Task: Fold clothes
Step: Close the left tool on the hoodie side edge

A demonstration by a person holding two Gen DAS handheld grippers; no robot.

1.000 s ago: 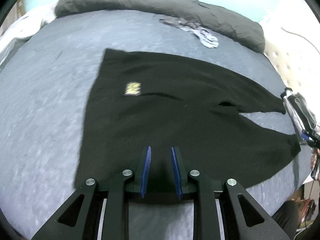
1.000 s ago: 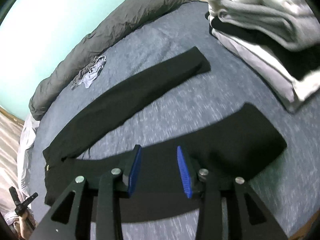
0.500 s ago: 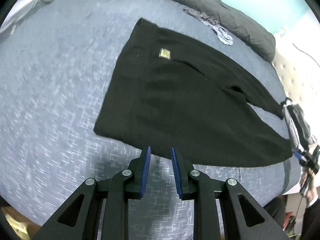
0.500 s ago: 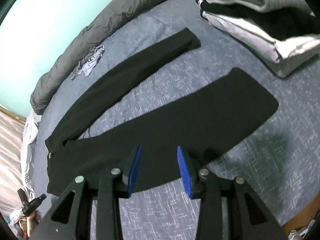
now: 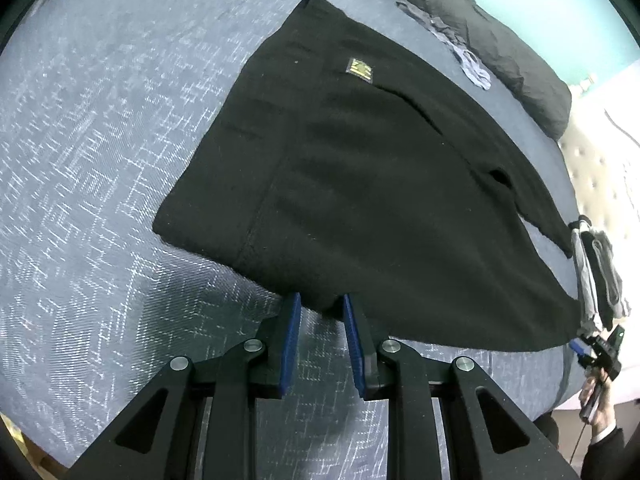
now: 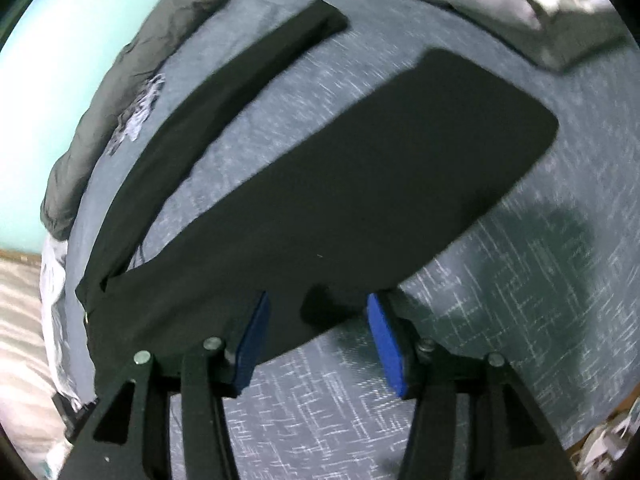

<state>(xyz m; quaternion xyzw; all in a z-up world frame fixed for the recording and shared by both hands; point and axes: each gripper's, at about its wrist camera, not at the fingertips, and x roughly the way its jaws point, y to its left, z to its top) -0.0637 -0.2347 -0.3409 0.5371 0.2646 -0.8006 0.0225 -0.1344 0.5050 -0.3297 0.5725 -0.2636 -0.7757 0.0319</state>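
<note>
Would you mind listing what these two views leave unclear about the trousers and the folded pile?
- Trousers: left wrist view, label too small to read.
- Trousers' near edge: right wrist view, hidden behind the opening right tongs.
- Folded pile: right wrist view, blurred and cut off by the top edge.

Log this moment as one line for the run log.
task: fold clothes | black trousers flat on bed | left claw opening at waist edge | right claw opening at leg edge

Home bedroom: grey-blue bedspread (image 5: 100, 168), tufted headboard (image 5: 592, 168), stacked folded laundry (image 6: 500, 4).
</note>
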